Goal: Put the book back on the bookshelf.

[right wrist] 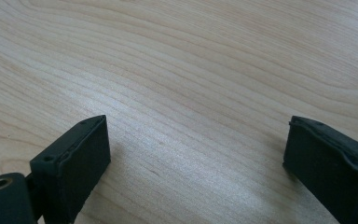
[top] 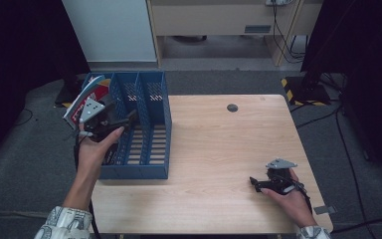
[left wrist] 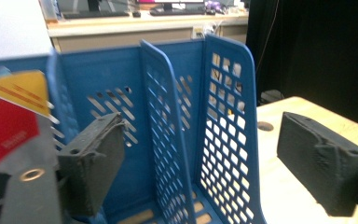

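A blue three-slot file rack [top: 151, 149] stands on the left part of the wooden table [top: 219, 149]. A red, yellow and white magazine [top: 87, 94] leans out of its leftmost slot. My left gripper [top: 127, 121] hovers open over the left slots. In the left gripper view its jaws straddle a perforated blue divider [left wrist: 168, 154], with nothing gripped, and the magazine [left wrist: 9, 121] sits at the left edge. Near the table's front right, my right gripper [top: 253, 182] rests low, pointing left. Its jaws stand wide open over bare wood [right wrist: 191, 93].
A round cable hole [top: 232, 107] is set in the table's far middle. Beyond the table stand a white cabinet [top: 112, 30] and a wooden desk [top: 214, 17]. A yellow-black striped stand base [top: 303, 89] and cables lie on the floor at the right.
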Demonstrator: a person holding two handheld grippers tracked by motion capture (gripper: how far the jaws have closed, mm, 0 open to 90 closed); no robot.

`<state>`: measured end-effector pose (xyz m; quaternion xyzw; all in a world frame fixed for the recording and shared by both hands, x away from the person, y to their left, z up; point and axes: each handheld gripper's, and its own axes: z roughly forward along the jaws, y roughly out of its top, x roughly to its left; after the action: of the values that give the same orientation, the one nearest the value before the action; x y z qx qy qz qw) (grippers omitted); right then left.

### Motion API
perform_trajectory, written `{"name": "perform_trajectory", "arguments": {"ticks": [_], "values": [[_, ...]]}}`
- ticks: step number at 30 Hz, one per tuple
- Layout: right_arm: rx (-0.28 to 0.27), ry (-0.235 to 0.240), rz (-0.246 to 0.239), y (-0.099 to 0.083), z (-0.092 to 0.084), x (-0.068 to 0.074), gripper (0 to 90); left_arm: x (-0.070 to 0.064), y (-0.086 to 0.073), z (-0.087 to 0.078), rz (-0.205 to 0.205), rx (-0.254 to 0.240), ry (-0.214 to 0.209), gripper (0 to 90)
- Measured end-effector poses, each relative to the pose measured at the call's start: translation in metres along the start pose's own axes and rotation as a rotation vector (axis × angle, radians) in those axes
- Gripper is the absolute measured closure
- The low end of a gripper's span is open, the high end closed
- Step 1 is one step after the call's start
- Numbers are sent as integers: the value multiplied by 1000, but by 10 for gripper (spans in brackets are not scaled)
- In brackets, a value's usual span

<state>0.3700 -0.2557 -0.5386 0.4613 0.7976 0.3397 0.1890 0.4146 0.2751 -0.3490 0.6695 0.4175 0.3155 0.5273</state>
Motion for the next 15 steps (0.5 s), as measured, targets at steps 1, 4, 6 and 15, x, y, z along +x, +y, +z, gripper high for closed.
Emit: {"name": "perform_trajectory", "arguments": {"ticks": [1,4,6,15], "values": [[1,-1,2,0,0,0,68,-1,-1,2,-3,6,-4,114],[1,-2,4,0,0,0,66,-5,-7,8,-9,32,-15,86],[1,-3,4,0,0,0,62,-9,-12,13,-10,59,-24,70],[3,-7,4,0,1,0,50,-22,-25,24,-7,98,-53,55]]}}
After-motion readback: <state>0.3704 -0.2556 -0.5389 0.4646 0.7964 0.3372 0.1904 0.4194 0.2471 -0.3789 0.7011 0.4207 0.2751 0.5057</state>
